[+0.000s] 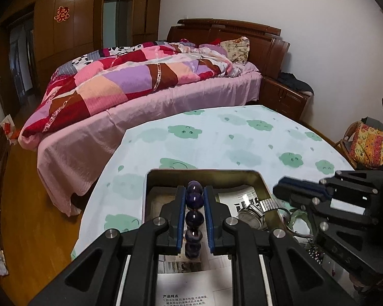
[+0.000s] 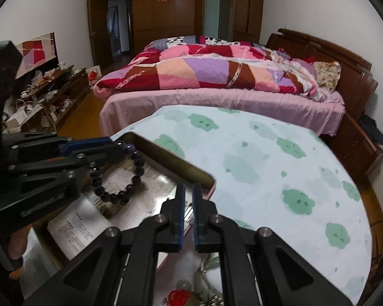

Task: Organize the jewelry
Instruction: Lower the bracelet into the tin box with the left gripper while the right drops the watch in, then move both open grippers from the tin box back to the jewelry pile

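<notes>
I pinch the bracelet (image 1: 194,219) in my left hand-held gripper (image 1: 195,191) over the tin (image 1: 258,178) to drop it in; my right hand-held gripper (image 2: 188,191), pressed together, holds nothing.

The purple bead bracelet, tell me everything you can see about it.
The purple bead bracelet is a ring of round, glossy, dark purple beads, stone or glass by the look. The left gripper is shut on one side of it, beads lined up between the blue pads. The rest hangs as a loop over the open metal tin, above printed paper.

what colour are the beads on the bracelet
Dark purple, nearly black; the bracelet shows best in the right wrist view.
</notes>
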{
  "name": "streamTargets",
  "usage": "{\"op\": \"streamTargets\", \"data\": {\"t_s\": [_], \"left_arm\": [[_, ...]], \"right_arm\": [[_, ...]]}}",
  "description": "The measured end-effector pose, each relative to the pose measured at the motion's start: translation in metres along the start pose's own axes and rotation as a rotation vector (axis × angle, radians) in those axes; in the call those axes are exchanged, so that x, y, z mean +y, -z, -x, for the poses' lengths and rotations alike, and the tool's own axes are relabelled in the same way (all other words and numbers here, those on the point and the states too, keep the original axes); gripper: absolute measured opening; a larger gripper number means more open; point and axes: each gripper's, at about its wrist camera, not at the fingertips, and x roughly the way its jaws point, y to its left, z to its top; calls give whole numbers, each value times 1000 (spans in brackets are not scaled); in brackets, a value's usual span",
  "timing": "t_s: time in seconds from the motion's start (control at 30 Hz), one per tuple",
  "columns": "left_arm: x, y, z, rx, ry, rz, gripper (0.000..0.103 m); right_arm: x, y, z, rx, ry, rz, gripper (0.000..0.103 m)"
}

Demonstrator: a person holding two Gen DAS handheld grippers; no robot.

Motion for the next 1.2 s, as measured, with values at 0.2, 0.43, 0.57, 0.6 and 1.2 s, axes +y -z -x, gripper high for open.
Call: {"op": "streamTargets", "data": {"t_s": [0.2,0.43,0.57,0.6,1.2], "left_arm": [[-2,-3,6,-25,-29,-16,49],[4,3,-2,-7,-37,19,51],[1,7,-8,12,-48,16,51],[1,8,-8,13,-51,16,51],[13,9,3,-6,-52,65,54]], "right_arm": [[-9,14,8,9,-1,-44,19],[-18,32,13,49,5,-43,33],[-15,35,1,88,20,-15,34],[-14,36,-5,109,26,-7,37],[-7,-12,-3,-47,102,-20,20]]}}
